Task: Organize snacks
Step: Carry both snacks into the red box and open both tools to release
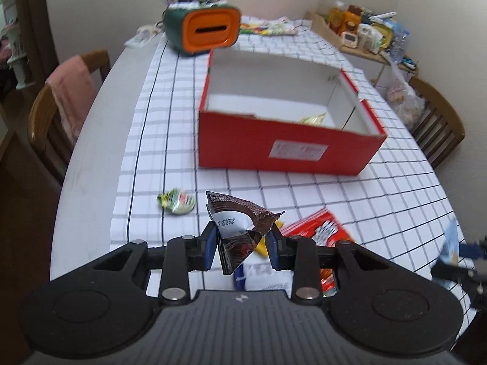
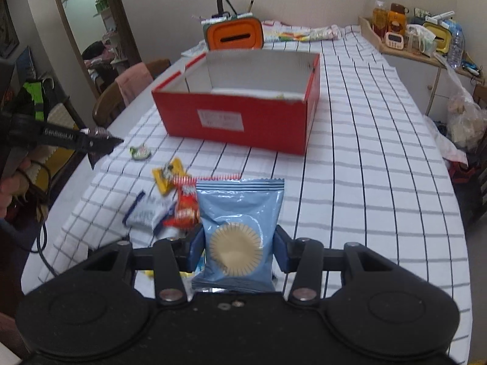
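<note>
Left gripper (image 1: 242,248) clamped on a crumpled brown snack packet (image 1: 240,222), pinched low so the torn top stands up above the pads. Right gripper (image 2: 239,249) closed on a pale blue biscuit pouch (image 2: 240,231), gripped across its width with the printed face toward the camera, probably to keep it flat and steady for carrying. Both held clear above the checked tablecloth (image 2: 380,182), apparently ready for transfer. Just below and ahead of the jaws, a loose cluster awaiting sorting: a red-and-white packet (image 1: 316,228), a white sachet with blue edging (image 2: 146,210), a yellow wrapper (image 2: 167,175). A little further out to the left, a small green sweet (image 1: 176,201) lying alone on the cloth. Beyond these, straight ahead of both grippers, the red cardboard box (image 1: 289,149), lid off, mostly empty, with one yellowish packet (image 1: 313,119) visible by its near wall; likely the destination. Behind the box, an orange-fronted container (image 1: 210,30) at the table's far end.
</note>
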`<control>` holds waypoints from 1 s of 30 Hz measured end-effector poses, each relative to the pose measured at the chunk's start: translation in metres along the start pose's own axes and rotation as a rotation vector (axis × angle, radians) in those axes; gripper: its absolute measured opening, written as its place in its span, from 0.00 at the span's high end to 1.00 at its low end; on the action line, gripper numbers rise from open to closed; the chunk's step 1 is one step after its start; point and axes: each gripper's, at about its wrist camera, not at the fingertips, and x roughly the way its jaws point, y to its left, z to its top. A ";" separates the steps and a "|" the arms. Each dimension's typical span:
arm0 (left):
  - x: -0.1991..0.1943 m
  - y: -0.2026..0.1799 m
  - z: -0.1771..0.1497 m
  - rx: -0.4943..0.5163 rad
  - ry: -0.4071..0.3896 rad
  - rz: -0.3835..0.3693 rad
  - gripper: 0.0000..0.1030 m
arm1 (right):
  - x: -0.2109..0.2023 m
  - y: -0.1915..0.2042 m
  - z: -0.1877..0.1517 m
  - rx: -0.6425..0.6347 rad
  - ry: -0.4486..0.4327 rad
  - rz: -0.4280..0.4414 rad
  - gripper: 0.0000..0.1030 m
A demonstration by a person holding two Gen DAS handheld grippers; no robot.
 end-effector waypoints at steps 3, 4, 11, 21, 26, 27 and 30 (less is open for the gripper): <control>-0.003 -0.006 0.013 0.020 -0.018 -0.014 0.68 | 0.002 -0.001 0.022 -0.006 -0.033 -0.011 0.55; -0.003 -0.008 0.017 0.028 -0.023 -0.018 0.68 | 0.003 -0.002 0.029 -0.008 -0.042 -0.015 0.55; 0.008 -0.015 0.051 0.072 -0.034 0.006 0.68 | 0.020 -0.003 0.080 -0.023 -0.084 -0.061 0.55; 0.040 -0.020 0.106 0.118 -0.045 0.036 0.68 | 0.068 -0.009 0.147 -0.042 -0.070 -0.110 0.55; 0.062 -0.019 0.133 0.136 -0.034 0.055 0.68 | 0.100 -0.011 0.173 -0.079 -0.053 -0.155 0.55; 0.067 -0.019 0.138 0.142 -0.028 0.058 0.68 | 0.106 -0.012 0.178 -0.076 -0.046 -0.160 0.55; 0.084 -0.016 0.151 0.150 -0.006 0.065 0.68 | 0.126 -0.020 0.189 -0.052 -0.022 -0.159 0.55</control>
